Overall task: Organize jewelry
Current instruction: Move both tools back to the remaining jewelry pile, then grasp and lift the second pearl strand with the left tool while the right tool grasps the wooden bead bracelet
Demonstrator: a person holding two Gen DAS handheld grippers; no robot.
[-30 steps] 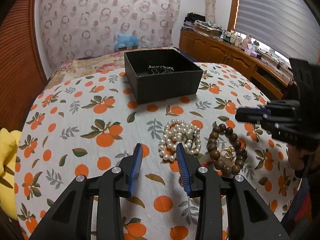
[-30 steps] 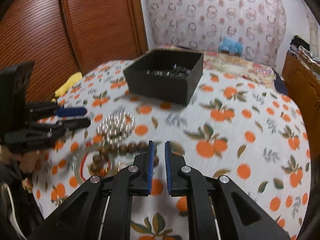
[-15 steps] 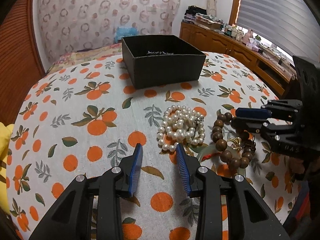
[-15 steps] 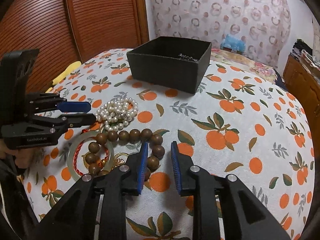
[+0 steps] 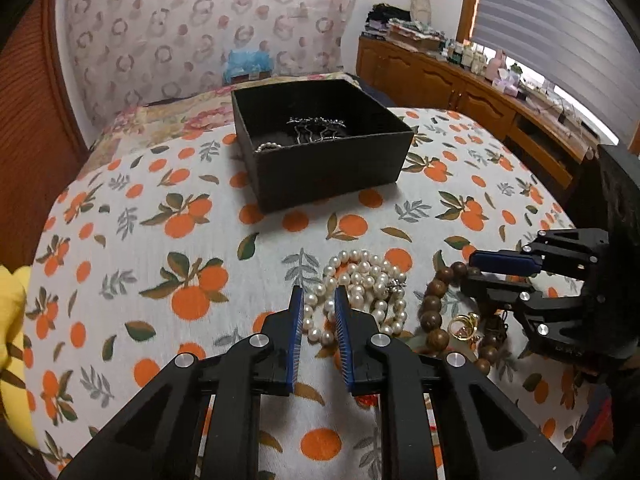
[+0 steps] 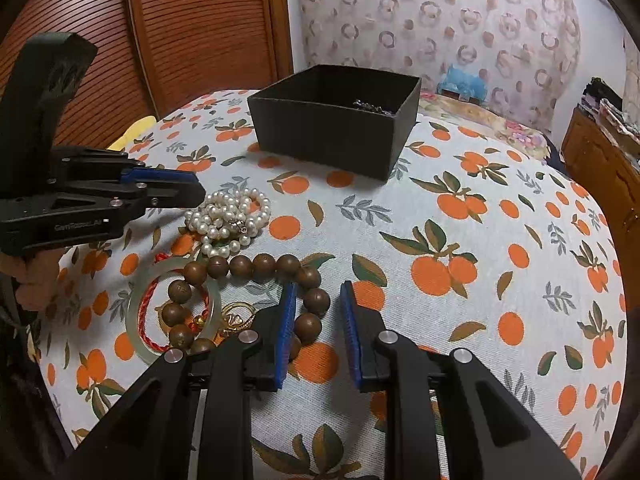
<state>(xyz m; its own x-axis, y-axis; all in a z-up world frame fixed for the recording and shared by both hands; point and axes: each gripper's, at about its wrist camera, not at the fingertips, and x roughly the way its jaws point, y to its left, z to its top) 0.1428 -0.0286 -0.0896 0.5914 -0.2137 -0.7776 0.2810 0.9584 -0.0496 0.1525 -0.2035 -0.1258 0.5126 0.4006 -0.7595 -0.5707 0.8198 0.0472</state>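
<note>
A white pearl necklace (image 5: pixel 362 276) (image 6: pixel 226 212) lies heaped on the orange-print cloth. My left gripper (image 5: pixel 318 302) (image 6: pixel 196 192) is at its near edge. Its jaws are closing with a pearl strand between them, and the pads do not visibly press on it. A brown wooden bead bracelet (image 6: pixel 242 266) (image 5: pixel 434 288) lies beside the pearls. My right gripper (image 6: pixel 319 300) (image 5: pixel 468 270) is open, its fingers straddling two beads without touching them. Farther back stands an open black box (image 5: pixel 320 176) (image 6: pixel 320 136) holding a silver hair comb (image 5: pixel 316 124).
A pale jade bangle (image 6: pixel 133 320), a red cord bracelet (image 6: pixel 145 304) and a small gold piece (image 6: pixel 236 316) lie by the wooden beads. A yellow cloth (image 5: pixel 12 320) sits at the table's left edge. Wooden cabinets (image 5: pixel 460 84) run along the right wall.
My left gripper moved forward onto the pearls and its jaws narrowed. My right gripper's jaws widened, and it came down over the wooden bead bracelet.
</note>
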